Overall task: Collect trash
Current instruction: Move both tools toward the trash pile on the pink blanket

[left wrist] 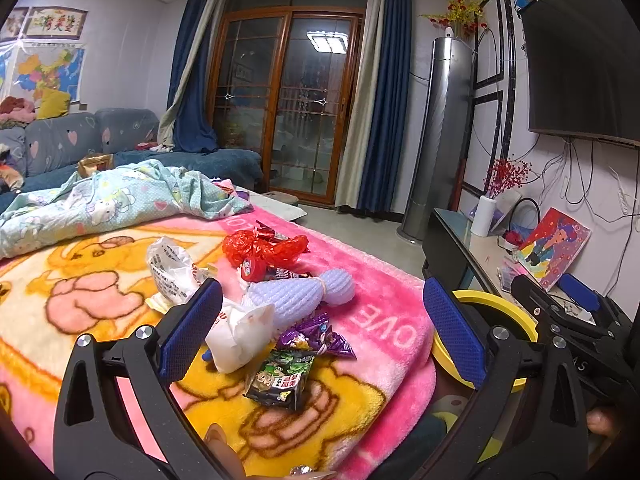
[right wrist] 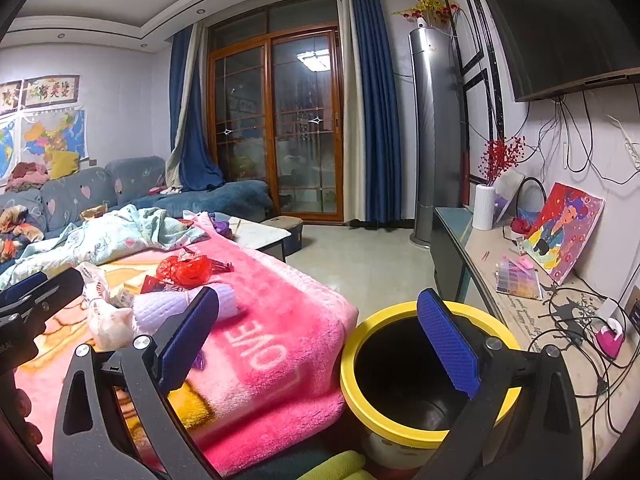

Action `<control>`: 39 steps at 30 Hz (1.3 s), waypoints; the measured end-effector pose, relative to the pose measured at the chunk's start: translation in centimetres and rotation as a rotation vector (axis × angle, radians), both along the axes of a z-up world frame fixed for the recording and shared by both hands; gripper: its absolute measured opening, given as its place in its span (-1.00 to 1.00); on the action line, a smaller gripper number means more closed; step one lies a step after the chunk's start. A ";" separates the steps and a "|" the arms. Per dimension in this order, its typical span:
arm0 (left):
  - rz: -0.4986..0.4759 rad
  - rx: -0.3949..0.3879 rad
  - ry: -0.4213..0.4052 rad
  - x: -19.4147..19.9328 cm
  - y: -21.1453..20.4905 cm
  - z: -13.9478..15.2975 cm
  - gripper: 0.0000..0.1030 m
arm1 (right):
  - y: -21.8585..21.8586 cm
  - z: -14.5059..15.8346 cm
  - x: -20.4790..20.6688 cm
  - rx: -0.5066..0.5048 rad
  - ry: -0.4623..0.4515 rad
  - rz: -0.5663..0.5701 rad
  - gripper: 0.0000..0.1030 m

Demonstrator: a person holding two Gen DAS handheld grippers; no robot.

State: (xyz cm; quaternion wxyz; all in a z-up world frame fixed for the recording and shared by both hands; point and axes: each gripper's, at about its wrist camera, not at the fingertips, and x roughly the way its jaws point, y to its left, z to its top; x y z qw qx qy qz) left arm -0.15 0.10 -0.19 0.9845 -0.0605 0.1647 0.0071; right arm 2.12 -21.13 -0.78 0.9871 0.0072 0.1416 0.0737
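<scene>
Trash lies in a loose pile on the pink blanket (left wrist: 384, 280), centre of the left wrist view. Pile contents: dark green snack packet (left wrist: 280, 376) nearest the camera; purple wrappers (left wrist: 320, 334) touching it at 12 o'clock; crumpled white paper bag (left wrist: 236, 334) just beside, at 9 o'clock of the purple wrappers; ribbed lavender bundle (left wrist: 300, 292) behind that; white printed plastic bag (left wrist: 172, 272) at 10 o'clock of the bundle; red plastic bag (left wrist: 260, 246) at the far end, with a small red cup (left wrist: 253, 270) touching its near edge.

Left gripper (left wrist: 320, 332): fingers spread wide, nothing held. Left pad (left wrist: 192, 328) sits over the white paper bag's edge; contact cannot be told. Right pad (left wrist: 454, 332) stands in front of the yellow bin.

Yellow-rimmed bin (right wrist: 352, 360) on the floor, touching the blanket's edge, at 3 o'clock of the pile; interior dark, contents cannot be told.

Right gripper (right wrist: 320, 344): fingers wide open, empty, the right pad (right wrist: 448, 344) over the bin mouth, the left pad (right wrist: 188, 340) over the blanket.

Pale blue quilt (left wrist: 100, 204) bunched at 11 o'clock of the pile. Sofa (left wrist: 80, 144) behind it. TV bench (right wrist: 520, 304) at 3 o'clock, with cables and a painting (right wrist: 564, 232).
</scene>
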 end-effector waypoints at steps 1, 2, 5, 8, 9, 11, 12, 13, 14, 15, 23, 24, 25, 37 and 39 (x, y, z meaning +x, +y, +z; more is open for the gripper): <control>0.001 0.000 0.000 0.0 0.0 0.0 0.79 | 0.0 0.0 0.0 0.000 0.001 0.000 0.88; 0.001 -0.001 0.000 0.0 0.0 0.0 0.79 | 0.0 0.0 0.0 -0.001 0.002 0.001 0.88; 0.002 0.000 0.000 0.0 0.0 0.0 0.79 | 0.1 -0.1 0.0 0.000 0.001 -0.001 0.88; 0.001 0.000 0.001 0.0 0.0 0.0 0.79 | 0.1 -0.1 0.0 0.000 0.000 -0.001 0.88; 0.000 -0.001 0.001 0.0 0.0 0.0 0.79 | 0.1 -0.1 0.0 0.000 0.000 -0.002 0.88; 0.001 -0.001 0.001 0.0 0.0 0.0 0.79 | 0.1 -0.1 0.0 0.001 0.000 0.000 0.88; 0.001 -0.001 0.001 0.0 0.0 0.0 0.79 | 0.1 -0.1 0.0 0.000 0.000 -0.001 0.88; 0.001 -0.001 0.001 0.0 0.0 0.0 0.79 | 0.1 -0.1 0.0 -0.001 0.001 -0.001 0.88; 0.000 -0.001 0.001 0.0 0.0 0.0 0.79 | 0.1 -0.1 0.0 0.001 0.001 -0.001 0.88; 0.000 -0.002 0.002 0.0 0.1 0.0 0.79 | 0.1 -0.1 0.0 0.000 0.001 -0.002 0.88; 0.005 -0.001 0.004 -0.3 -0.4 -0.1 0.79 | 0.2 -0.4 0.0 -0.001 0.000 0.004 0.88; 0.006 -0.003 0.003 -0.4 -0.4 -0.2 0.79 | 0.3 -0.5 0.0 -0.002 0.001 0.006 0.88; 0.008 -0.004 0.003 -0.4 -0.4 -0.4 0.79 | 0.3 -0.6 0.0 -0.003 0.001 0.008 0.88; 0.045 -0.043 0.025 0.2 1.2 -0.5 0.79 | 1.8 -0.5 0.0 -0.034 0.012 0.074 0.88; 0.055 -0.052 0.029 0.2 1.8 -0.5 0.79 | 2.2 -0.5 0.0 -0.035 0.018 0.090 0.88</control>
